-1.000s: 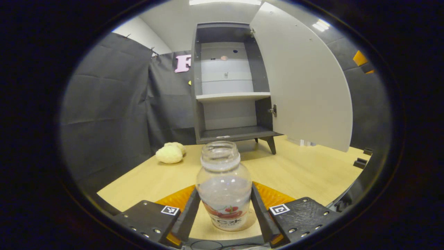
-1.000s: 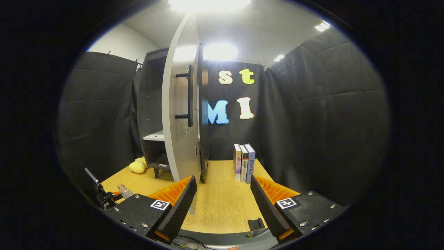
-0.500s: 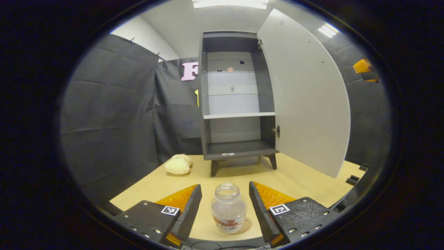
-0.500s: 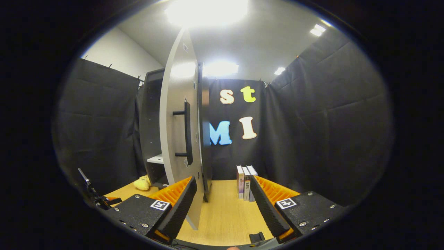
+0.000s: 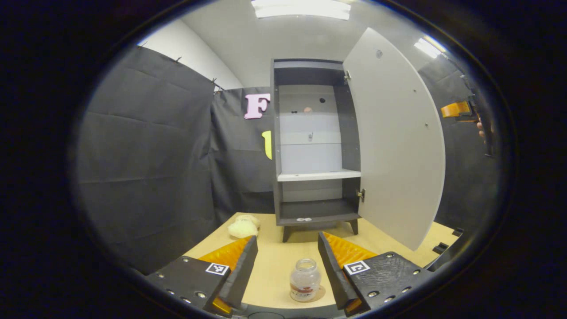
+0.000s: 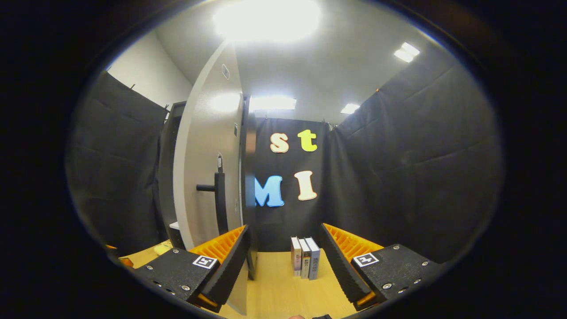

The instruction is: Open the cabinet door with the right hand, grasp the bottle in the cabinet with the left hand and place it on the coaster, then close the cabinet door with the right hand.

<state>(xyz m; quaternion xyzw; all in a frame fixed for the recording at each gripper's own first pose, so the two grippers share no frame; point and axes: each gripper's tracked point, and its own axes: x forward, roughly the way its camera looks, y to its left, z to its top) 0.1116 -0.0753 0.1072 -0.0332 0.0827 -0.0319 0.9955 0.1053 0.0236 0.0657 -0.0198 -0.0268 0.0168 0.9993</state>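
Observation:
A clear lidless bottle with a red label stands upright on a round coaster on the wooden table. My left gripper is open and held back from the bottle, its fingers well apart on either side and not touching it. The dark cabinet stands behind with its pale door swung wide open. My right gripper is open and empty, just right of the door and its dark bar handle. In the left gripper view it appears beyond the door's edge.
A yellow plush toy lies on the table left of the cabinet. Three books stand upright at the back of the table. Black cloth walls close in the booth. The cabinet's shelf holds nothing I can make out.
My left gripper has drawn back and up from the bottle, which stays on the coaster. The right gripper has risen and swung toward the door's handle side.

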